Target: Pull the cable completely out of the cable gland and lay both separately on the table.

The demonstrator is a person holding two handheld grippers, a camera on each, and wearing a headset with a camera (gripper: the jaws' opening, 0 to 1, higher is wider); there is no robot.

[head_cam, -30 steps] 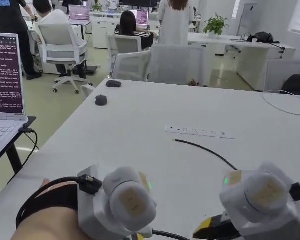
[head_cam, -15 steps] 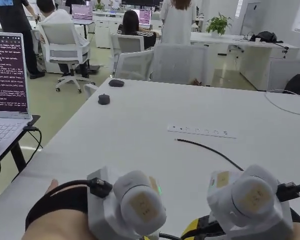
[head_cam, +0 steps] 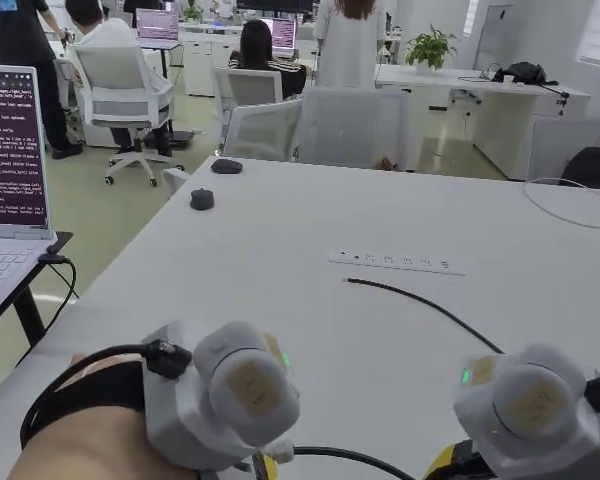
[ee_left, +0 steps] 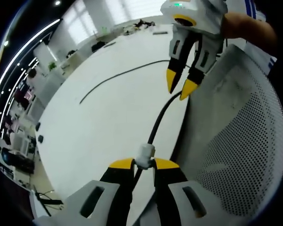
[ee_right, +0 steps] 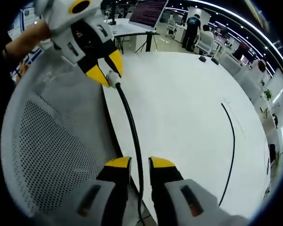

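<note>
This is an open-plan office. Long white desks (head_cam: 480, 85) stand in rows towards the far side, and people (head_cam: 257, 45) sit there in wheeled swivel chairs (head_cam: 125, 95) facing lit monitors (head_cam: 160, 24). Another person (head_cam: 348, 40) stands among them. At the near left an open laptop (head_cam: 10, 150) shows lines of terminal text. The big white table (head_cam: 280, 300) in front of me has a power strip (head_cam: 395, 263) and two computer mice (head_cam: 202, 200) on it. A potted plant (head_cam: 432, 45) and a dark bag (head_cam: 525, 72) sit on a far right desk.
</note>
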